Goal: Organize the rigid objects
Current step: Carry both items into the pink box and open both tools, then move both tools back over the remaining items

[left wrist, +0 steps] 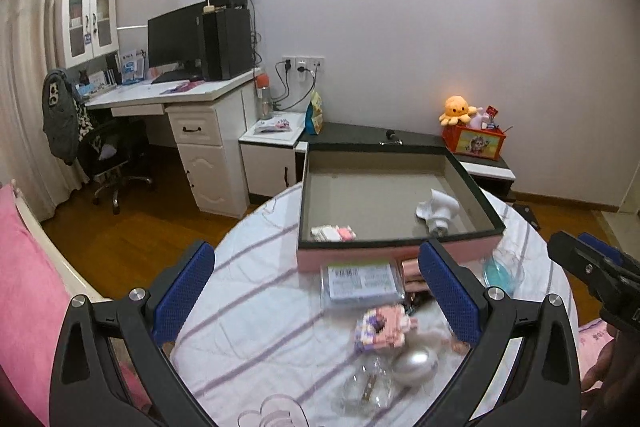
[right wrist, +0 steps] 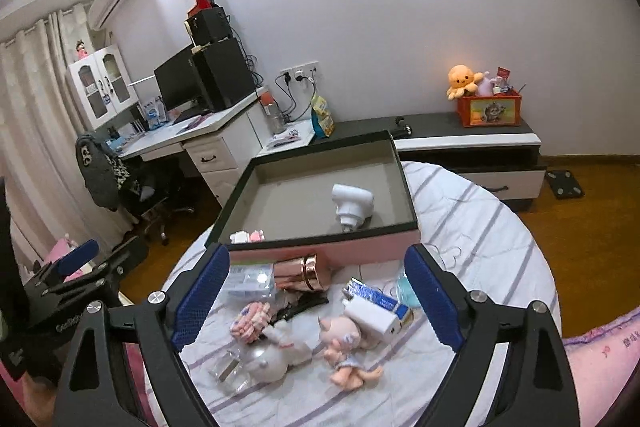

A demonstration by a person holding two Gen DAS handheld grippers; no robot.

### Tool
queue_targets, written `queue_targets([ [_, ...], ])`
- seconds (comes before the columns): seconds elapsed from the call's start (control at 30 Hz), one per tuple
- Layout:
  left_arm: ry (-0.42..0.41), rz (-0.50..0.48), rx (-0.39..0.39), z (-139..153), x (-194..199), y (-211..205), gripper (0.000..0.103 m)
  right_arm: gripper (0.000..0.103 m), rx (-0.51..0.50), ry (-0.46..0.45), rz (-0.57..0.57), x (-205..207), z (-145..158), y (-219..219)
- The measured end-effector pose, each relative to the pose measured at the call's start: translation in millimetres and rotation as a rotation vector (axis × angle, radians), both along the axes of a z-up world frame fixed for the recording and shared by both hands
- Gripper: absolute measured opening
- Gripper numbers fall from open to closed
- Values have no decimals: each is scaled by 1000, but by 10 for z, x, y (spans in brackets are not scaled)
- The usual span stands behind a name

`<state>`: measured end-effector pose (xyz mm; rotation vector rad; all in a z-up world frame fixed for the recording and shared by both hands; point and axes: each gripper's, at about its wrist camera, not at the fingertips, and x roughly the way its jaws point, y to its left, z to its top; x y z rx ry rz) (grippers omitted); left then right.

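Against the back wall a white desk [left wrist: 168,99] carries a black monitor [left wrist: 176,35] and, just to its right, a black computer tower [left wrist: 226,43]. A black office chair [left wrist: 116,155] draped with clothes stands at the desk's left end. Above that end hangs a white cabinet [left wrist: 90,23]. Right of the desk runs a low dark shelf [right wrist: 440,127] bearing an orange box [right wrist: 490,111] with an orange octopus plush [right wrist: 462,77].

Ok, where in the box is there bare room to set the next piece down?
The grey floor of the pink-sided box is mostly bare: the whole back half and the middle between the small pink-and-white items at the near left corner and the white plastic device near the right wall. The striped cloth in front is crowded.
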<state>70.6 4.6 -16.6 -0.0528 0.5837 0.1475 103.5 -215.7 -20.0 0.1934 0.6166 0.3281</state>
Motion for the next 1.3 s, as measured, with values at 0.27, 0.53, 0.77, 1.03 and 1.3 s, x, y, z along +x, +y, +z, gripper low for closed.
queue_targets([
  [0.27,19,8,-22,-128,-359,-22,103,91,-31,-1,-18,-310,-60,-92],
  [0.53,-15,24,-23,-122,-825,-5,103,91,-75,-67,-59,-684,33,-217],
  [0.77,3,14,-27,-164,-916,-34,103,91,-108,-90,-38,-765,102,-93],
  [1.03,0,12,-28,-157,-936,-45,103,91,-122,-103,-41,-824,129,-66],
  [1.3,5,9,-29,-155,-970,-55,103,91,-130,-104,-40,-832,136,-55],
])
